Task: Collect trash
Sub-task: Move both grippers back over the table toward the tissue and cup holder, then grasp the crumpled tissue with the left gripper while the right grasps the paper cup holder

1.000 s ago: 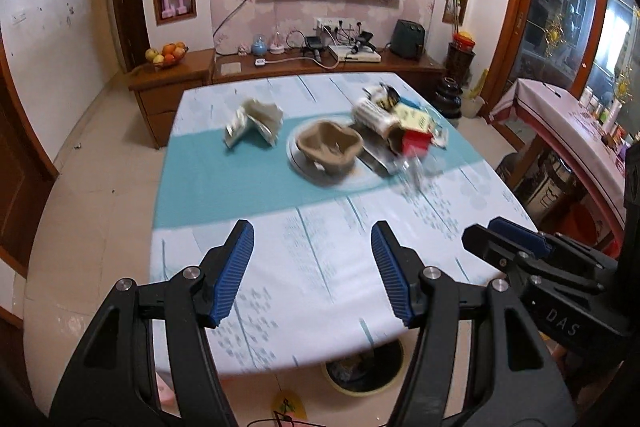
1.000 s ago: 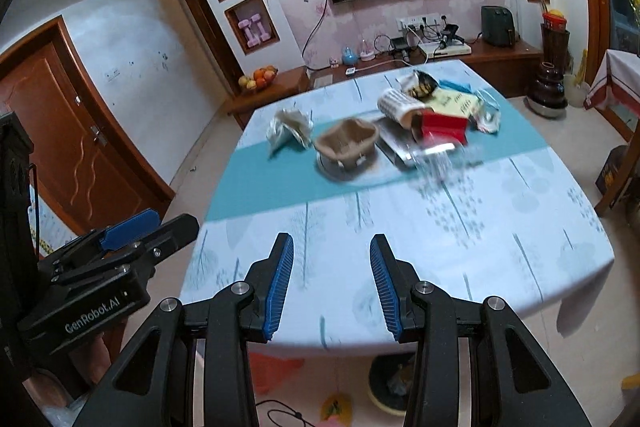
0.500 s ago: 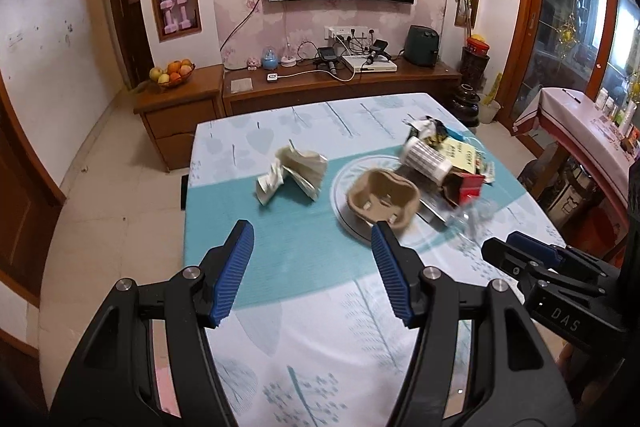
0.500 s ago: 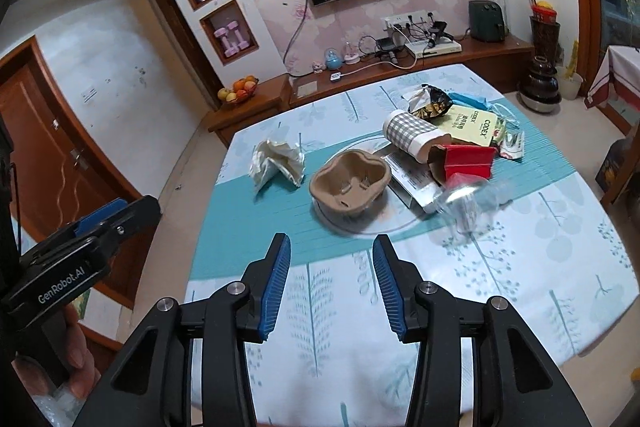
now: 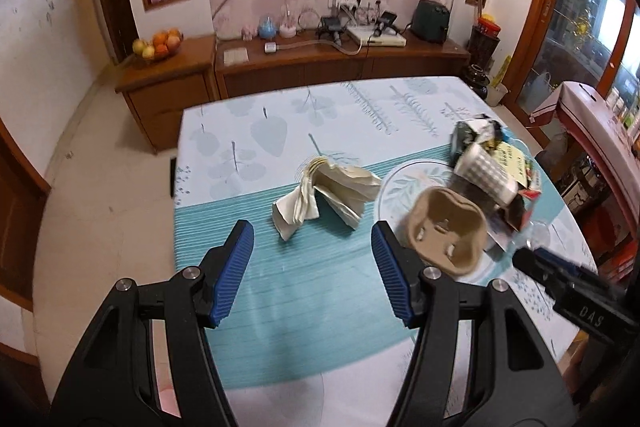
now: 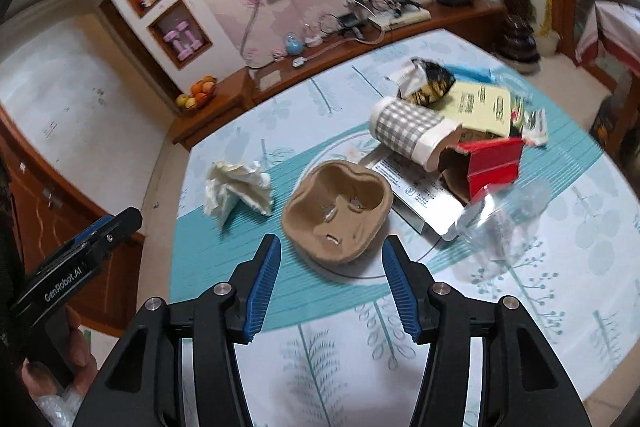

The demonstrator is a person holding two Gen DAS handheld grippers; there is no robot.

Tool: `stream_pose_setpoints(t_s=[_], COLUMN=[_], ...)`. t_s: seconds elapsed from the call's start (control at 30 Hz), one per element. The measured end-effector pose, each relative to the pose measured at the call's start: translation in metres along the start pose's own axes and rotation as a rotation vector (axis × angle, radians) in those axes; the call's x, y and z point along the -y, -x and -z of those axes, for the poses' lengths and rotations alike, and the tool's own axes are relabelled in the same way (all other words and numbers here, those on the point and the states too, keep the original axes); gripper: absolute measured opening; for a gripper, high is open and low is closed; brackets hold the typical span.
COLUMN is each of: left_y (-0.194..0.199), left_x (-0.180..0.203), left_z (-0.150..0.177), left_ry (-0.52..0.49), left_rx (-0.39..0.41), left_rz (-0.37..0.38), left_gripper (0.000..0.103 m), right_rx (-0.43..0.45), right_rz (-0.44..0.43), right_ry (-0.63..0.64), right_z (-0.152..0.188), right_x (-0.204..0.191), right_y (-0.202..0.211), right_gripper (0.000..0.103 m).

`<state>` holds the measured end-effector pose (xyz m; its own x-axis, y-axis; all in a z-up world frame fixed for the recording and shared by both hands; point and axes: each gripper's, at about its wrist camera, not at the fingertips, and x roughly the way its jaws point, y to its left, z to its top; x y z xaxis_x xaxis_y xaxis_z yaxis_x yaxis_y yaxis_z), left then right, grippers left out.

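hidden: clear plastic cup (image 6: pixel 500 223) blurred, hard to read | change: both tongs closer over table (image 5: pixel 224 155) than 0.5 s ago | left tongs (image 5: pixel 312 267) wide open, empty, near crumpled paper (image 5: pixel 324 195) | right tongs (image 6: pixel 330 281) wide open, empty, just short of pulp cup tray (image 6: pixel 338 211)

tan tray (image 6: pixel 338 211), checked cup (image 6: pixel 408 129)

Black grippers (image 5: pixel 312 271) (image 6: pixel 330 283), blue ribbed pads (image 5: pixel 234 269), silver screws, "GenRobot.AI"/"DAS" markings.
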<state>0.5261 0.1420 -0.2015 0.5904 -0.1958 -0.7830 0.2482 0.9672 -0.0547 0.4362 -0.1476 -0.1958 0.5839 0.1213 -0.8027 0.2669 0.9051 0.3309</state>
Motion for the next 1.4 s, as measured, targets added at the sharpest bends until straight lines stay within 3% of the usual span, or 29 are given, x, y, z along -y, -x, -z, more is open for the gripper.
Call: stream_pose_setpoints(t_s=[0.27, 0.7, 0.77, 0.87, 0.9, 0.97, 1.0, 1.1, 1.4], left_y=[-0.082, -0.157, -0.165, -0.177, -0.178, -0.176, -0.173, -0.162, -0.095], left_x=[-0.018, -0.014, -0.017, -0.022, -0.023, -0.023, -0.022, -0.018, 0.011], left_z=[-0.019, -0.034, -0.034, -0.031, -0.03, -0.028, -0.025, -0.016, 0.014], left_ry=[0.038, 0.043, 0.064, 0.116, 0.133, 0.144, 0.154, 0.165, 0.087], left_rx=[-0.091, -0.176, -0.189, -0.226, -0.221, -0.219, -0.218, -0.209, -0.12], left_rz=[0.011, 0.043, 0.055, 0.106, 0.114, 0.114, 0.115, 0.127, 0.102], left_gripper=[0.058, 0.057, 0.054, 0.033, 0.029, 0.013, 0.011, 0.007, 0.006], right_rx=[-0.055, -0.077, -0.079, -0.096, -0.1, -0.112, -0.117, -0.124, -0.073], right_rz=[0.045, 0.063, 0.063, 0.068, 0.068, 0.064, 0.059, 0.052, 0.031], right_ry=[-0.102, -0.166, -0.172, -0.183, -0.186, -0.197, -0.201, -0.211, -0.229], right_z=[0.0, 0.003, 0.003, 0.005, 0.005, 0.008, 0.009, 0.015, 0.018], right_x=[0.023, 0.037, 0.036, 0.034, 0.034, 0.035, 0.035, 0.037, 0.042], right_y=[-0.061, -0.105, -0.108, -0.116, -0.118, -0.122, -0.123, -0.127, -0.113], right_gripper=[0.054, 0.054, 0.054, 0.054, 0.052, 0.042, 0.032, 0.019, 0.013])
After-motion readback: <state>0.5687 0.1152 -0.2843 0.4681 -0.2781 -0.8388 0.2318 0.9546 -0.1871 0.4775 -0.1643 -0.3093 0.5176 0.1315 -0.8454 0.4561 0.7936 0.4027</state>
